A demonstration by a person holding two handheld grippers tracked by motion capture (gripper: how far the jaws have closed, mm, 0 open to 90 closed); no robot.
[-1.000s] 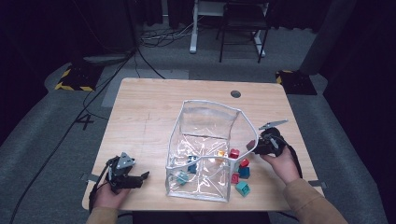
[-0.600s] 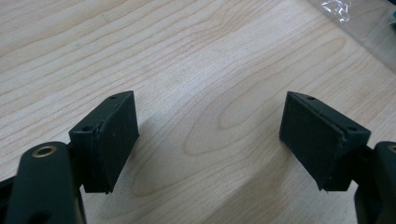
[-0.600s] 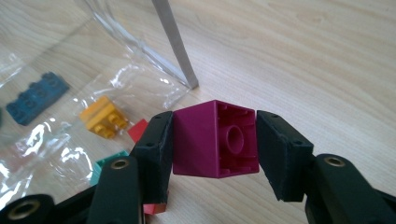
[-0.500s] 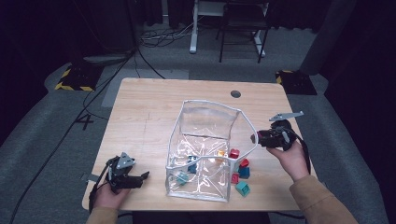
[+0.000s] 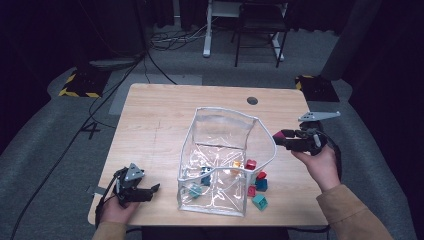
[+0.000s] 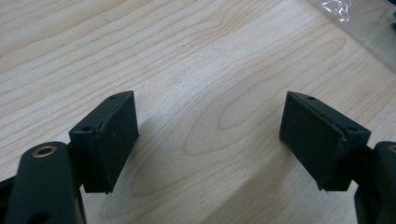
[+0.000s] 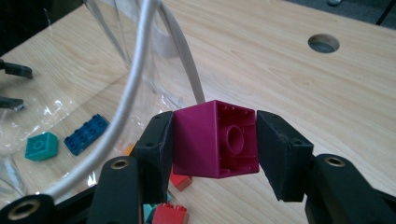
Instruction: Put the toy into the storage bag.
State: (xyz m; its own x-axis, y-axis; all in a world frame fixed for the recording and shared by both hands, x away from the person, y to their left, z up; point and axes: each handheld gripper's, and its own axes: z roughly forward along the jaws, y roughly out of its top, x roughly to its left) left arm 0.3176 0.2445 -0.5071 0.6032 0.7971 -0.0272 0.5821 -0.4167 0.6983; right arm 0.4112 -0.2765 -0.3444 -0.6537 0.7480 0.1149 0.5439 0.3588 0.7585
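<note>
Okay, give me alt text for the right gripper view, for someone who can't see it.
Black tongs grip a magenta building block, hollow underside facing the camera, above a light wooden table. To the left stands a clear plastic bag with a white rim, holding a blue brick and a teal block.

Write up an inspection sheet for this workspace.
Surface: wooden table, round hole at the far edge.
Job's things: magenta brick in the right claw; clear bag standing open, bricks inside.
Clutter: loose bricks beside the bag.
Grippers: right claw raised by the bag's rim, shut on the brick; left claw open, empty, low over the table's near left.
Cables: black cables on the floor.
Surroundings: grey carpet, dark room.
</note>
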